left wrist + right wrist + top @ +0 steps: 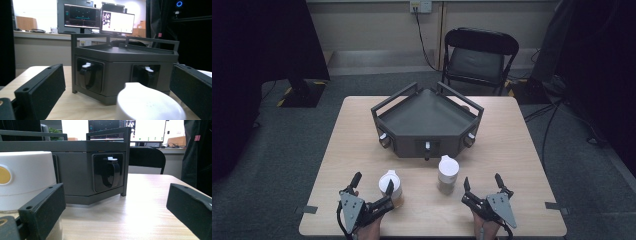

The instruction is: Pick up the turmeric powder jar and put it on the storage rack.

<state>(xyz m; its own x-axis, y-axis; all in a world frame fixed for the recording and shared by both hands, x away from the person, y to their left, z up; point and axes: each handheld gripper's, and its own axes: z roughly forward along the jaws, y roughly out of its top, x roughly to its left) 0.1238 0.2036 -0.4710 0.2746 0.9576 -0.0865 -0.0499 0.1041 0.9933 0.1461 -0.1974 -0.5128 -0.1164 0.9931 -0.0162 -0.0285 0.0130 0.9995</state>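
Left gripper [373, 186]: jaws spread wide, one on each side of the white-lidded jar [390, 187] at the near left of the table [512, 150]. In the left gripper view the jar's lid [147, 103] sits low between the two black jaws, clear of both pads. Nothing is gripped; the straddle looks like a set-up for closing on the jar.

Right gripper [482, 184]: jaws also wide, holding nothing. It hovers near the table's front edge, right of the second jar [447, 174] and apart from it. In the right gripper view that jar [26, 173] stands beyond the left-hand jaw, not between the jaws, so this hand seems to be waiting.

Both jars stand upright, side by side, just in front of the dark grey angular rack [427, 122]. Its near faces carry recessed black clips with white tips [87, 72], presumably holders; their purpose cannot be read from here.

Writing: none legible. A round yellow spot [4, 175] marks the side of the second jar's lid, with no text visible. Monitors [117, 22] behind are too blurred to read.

A black folding chair [479, 55] stands beyond the table.
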